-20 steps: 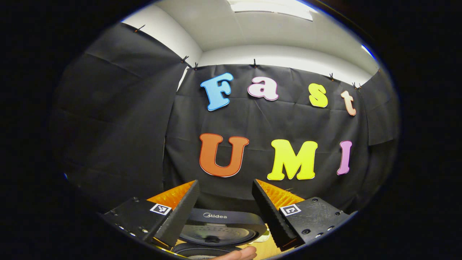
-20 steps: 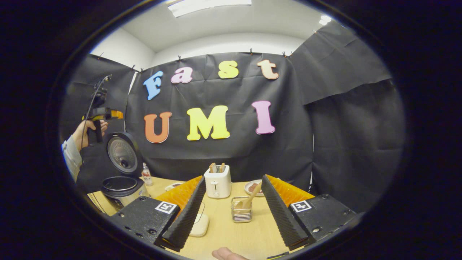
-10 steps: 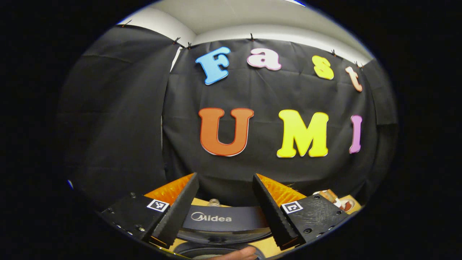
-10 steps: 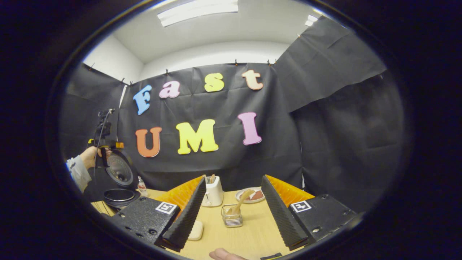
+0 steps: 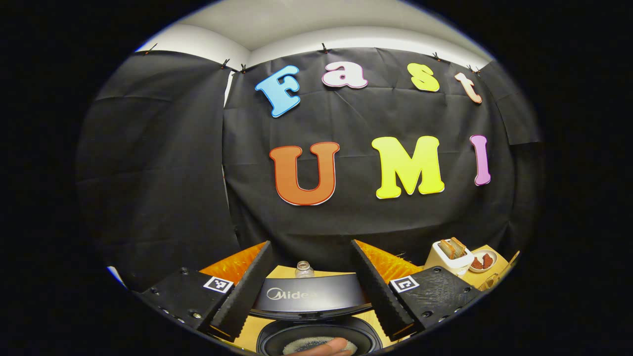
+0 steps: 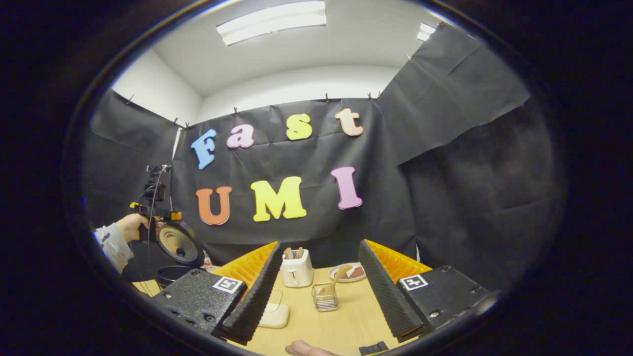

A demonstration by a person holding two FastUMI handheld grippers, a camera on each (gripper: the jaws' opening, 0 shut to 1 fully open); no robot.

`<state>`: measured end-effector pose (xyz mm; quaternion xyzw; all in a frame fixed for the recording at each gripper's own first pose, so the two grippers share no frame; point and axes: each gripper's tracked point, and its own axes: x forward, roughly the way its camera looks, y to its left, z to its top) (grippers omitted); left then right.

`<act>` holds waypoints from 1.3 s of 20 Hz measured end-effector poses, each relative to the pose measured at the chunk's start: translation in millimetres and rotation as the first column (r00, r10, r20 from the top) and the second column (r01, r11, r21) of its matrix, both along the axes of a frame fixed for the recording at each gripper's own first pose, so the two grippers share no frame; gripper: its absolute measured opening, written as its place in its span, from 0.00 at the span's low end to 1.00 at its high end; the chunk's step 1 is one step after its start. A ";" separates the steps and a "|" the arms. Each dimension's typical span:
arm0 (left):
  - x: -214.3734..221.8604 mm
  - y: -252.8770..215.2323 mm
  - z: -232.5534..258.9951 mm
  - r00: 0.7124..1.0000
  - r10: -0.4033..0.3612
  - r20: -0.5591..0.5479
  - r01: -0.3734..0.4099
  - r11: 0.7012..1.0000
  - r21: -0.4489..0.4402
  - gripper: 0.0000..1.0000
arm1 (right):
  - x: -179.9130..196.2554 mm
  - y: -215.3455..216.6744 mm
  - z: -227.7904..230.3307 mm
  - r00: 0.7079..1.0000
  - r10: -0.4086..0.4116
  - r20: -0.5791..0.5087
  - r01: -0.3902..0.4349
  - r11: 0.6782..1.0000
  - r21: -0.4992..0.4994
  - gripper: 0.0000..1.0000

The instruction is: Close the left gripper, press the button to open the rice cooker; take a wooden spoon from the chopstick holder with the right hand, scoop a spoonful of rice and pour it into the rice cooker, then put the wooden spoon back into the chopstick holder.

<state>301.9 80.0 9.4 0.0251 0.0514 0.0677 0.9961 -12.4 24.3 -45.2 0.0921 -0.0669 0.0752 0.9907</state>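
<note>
The rice cooker stands open: in the left gripper view its dark lid (image 5: pixel 309 295) is raised, and the pot (image 5: pixel 277 338) below holds something pale and grainy. My left gripper (image 5: pixel 310 243) hangs open above and in front of it, holding nothing. In the right gripper view the same cooker (image 6: pixel 174 273) sits at the far left, with a hand holding the left gripper (image 6: pixel 159 215) over its lid. My right gripper (image 6: pixel 319 244) is open and empty. Ahead of it, well short of the fingers, a wire chopstick holder (image 6: pixel 325 301) holds the wooden spoon (image 6: pixel 337 281), which leans right.
On the wooden table (image 6: pixel 341 326), a white toaster (image 6: pixel 295 268) with bread stands behind the holder, with a plate (image 6: pixel 349 272) of food to its right. A pale shallow dish (image 6: pixel 275 315) lies near my right gripper's left finger. A small bottle (image 5: pixel 304 268) stands behind the cooker lid.
The left gripper has tipped downward over the cooker, bringing the pot, toaster and plate into its view. The right gripper has drawn back and tilted up a little. Both stayed open.
</note>
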 end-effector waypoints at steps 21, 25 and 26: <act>-117.2 -42.9 -125.1 0.962 -0.064 -0.265 0.027 0.990 -0.141 0.97 | -109.2 0.3 26.7 0.998 0.034 0.048 -0.031 0.998 -0.050 1.00; -130.7 -45.0 -138.0 0.954 -0.081 -0.289 0.045 0.990 -0.131 0.97 | -120.9 17.5 11.1 0.994 0.104 0.011 -0.104 0.993 -0.063 1.00; -134.0 -42.5 -138.1 0.955 -0.079 -0.285 0.041 0.990 -0.134 0.97 | -122.7 21.3 5.8 0.993 0.121 -0.002 -0.121 0.990 -0.073 1.00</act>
